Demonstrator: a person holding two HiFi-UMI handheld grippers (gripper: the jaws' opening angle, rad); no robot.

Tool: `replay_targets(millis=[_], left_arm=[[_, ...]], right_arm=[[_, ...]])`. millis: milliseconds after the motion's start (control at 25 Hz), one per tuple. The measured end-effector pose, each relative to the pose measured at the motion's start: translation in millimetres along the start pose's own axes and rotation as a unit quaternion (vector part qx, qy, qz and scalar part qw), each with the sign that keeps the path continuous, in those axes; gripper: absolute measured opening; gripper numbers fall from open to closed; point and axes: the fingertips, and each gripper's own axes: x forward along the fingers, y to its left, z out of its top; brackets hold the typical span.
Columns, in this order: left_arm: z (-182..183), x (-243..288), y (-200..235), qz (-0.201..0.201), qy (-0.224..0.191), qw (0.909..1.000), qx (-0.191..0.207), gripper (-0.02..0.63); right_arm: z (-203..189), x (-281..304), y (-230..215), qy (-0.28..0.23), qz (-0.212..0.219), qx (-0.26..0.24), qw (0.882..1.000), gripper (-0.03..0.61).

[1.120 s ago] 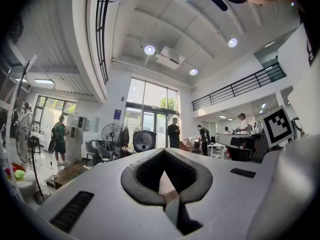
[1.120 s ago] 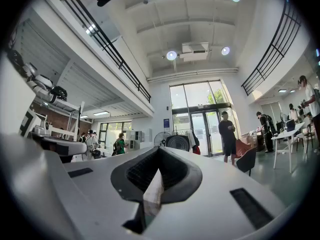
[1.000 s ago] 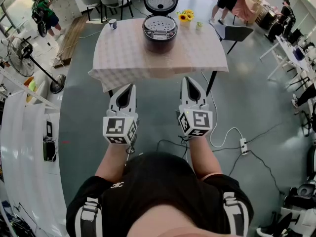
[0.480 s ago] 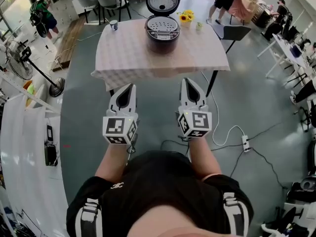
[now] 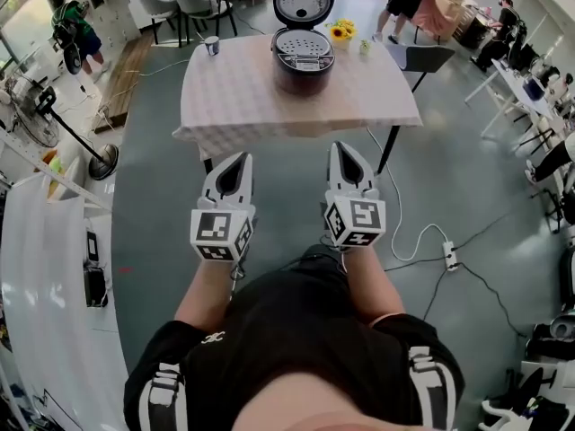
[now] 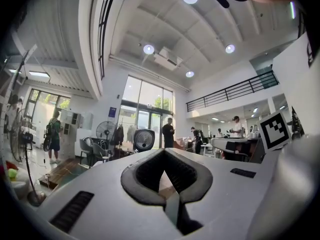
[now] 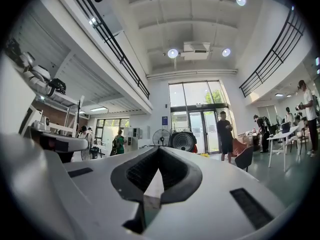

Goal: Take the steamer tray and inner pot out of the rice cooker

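In the head view a dark rice cooker [image 5: 304, 59] stands on a table with a pale checked cloth [image 5: 243, 97], its lid [image 5: 304, 2] raised. A perforated steamer tray [image 5: 302, 43] sits in its mouth; the inner pot is hidden under it. My left gripper [image 5: 238, 159] and right gripper [image 5: 342, 147] are both shut and empty, held side by side over the grey floor, short of the table's near edge. In each gripper view the jaws meet at the tip [image 6: 163, 151] [image 7: 158, 149], and the cooker's lid [image 6: 144, 139] [image 7: 183, 141] shows just above them.
On the table behind the cooker are yellow flowers [image 5: 339, 31], a small cup [image 5: 364, 48] and a mug [image 5: 211, 45]. A dark chair [image 5: 427, 59] stands right of the table. White cables and a power strip [image 5: 451, 259] lie on the floor at right. A fan [image 5: 36, 101] stands left. People stand at the far end.
The table and cooker have drawn slightly nearer and shifted right in the head view as I walk toward them. Both grippers keep the same shut pose ahead of me.
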Motion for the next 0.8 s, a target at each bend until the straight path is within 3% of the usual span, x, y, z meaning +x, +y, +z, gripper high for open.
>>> replay_targets(millis=[400, 800], left_arm=[[3, -6, 37, 0.013, -0.013, 0.9998, 0.002, 0.002], [5, 48, 70, 0.029, -0.019, 0.9993, 0.009, 0.003]], right_arm=[[6, 19, 13, -0.015, -0.005, -0.014, 1.000, 0.000], [4, 75, -22, -0.024, -0.014, -0.021, 0.999, 0.000]])
